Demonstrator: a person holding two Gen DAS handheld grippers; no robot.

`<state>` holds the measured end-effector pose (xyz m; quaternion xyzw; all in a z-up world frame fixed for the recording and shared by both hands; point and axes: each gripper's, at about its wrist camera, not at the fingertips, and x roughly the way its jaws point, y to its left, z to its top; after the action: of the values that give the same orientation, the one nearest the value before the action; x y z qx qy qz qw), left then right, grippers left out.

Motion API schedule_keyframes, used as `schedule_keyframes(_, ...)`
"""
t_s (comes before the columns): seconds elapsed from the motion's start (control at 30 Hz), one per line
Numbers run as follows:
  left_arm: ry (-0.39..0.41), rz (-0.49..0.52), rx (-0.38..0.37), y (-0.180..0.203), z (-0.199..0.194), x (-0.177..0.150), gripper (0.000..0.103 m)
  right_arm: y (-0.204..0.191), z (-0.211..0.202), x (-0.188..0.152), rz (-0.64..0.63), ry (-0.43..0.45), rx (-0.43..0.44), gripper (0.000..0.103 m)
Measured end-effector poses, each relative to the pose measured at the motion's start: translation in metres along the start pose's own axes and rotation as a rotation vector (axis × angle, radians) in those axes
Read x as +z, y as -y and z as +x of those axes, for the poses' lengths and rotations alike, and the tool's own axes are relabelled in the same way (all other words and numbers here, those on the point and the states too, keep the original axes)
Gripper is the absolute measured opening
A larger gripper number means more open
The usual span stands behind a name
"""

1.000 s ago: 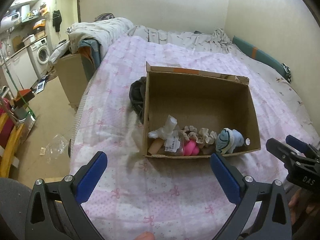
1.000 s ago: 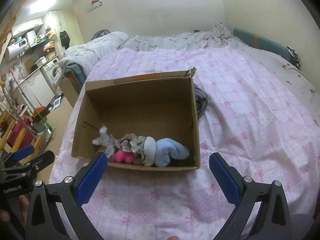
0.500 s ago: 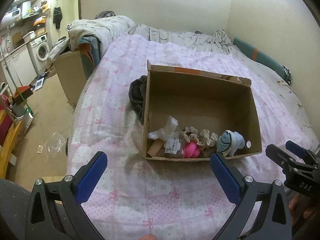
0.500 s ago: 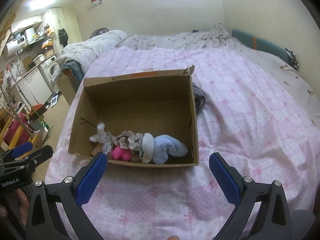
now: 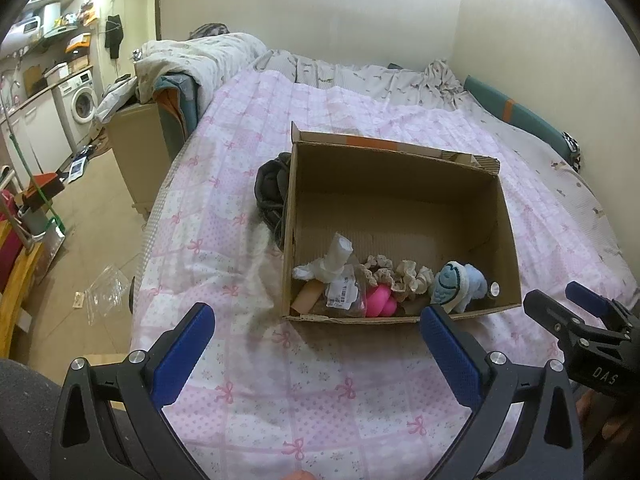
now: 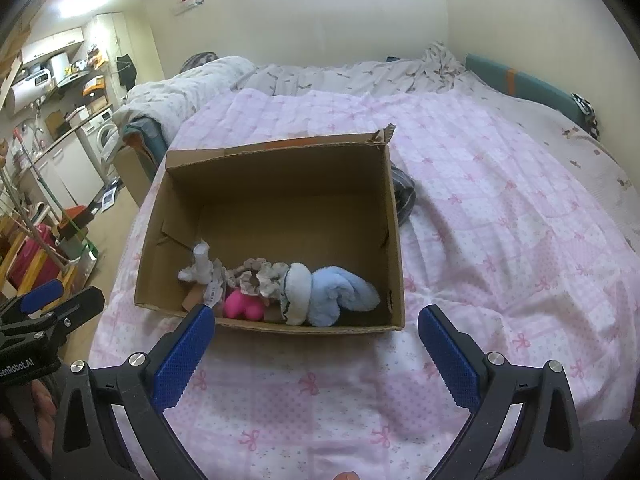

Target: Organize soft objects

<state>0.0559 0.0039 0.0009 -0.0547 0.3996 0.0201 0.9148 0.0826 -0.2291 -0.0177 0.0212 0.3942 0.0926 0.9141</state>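
A wide bed (image 5: 360, 392) covered in a pink-and-white patchwork quilt with bow prints carries everything. Near its front edge sits an open brown cardboard box (image 5: 396, 188) (image 6: 276, 184), flaps up, mostly bare inside. A crumpled dark grey garment (image 5: 270, 194) lies on the quilt touching the box's outer side wall, half hidden behind it.

All the soft things are bunched along the box's near wall. From the right wrist view the largest is a light-blue-and-white plush toy (image 6: 320, 292) (image 5: 456, 284) toward one near corner. Beside it lie 2 cream crocheted scrunchies (image 5: 400, 276) (image 6: 260, 276), then a bright pink rounded soft piece (image 5: 380, 300) (image 6: 242, 306) pressed against the near wall. At the other end is a twisted white cloth or tissue wad (image 5: 328, 262) (image 6: 198, 266) over a clear bag with a label (image 5: 342, 292), possibly a packet.

The left gripper (image 5: 316, 344) and right gripper (image 6: 314, 344) both hover over the quilt at the bed's front edge, short of the box, jaws spread wide and holding nothing.
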Motion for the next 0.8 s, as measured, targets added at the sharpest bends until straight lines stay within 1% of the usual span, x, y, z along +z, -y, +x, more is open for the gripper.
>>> schedule_keyframes(0.8,-0.003,-0.002,0.003,-0.0016,0.0,-0.0027,0.103,0.0015,-0.001,0.0,0.007,-0.002,0.013,0.103)
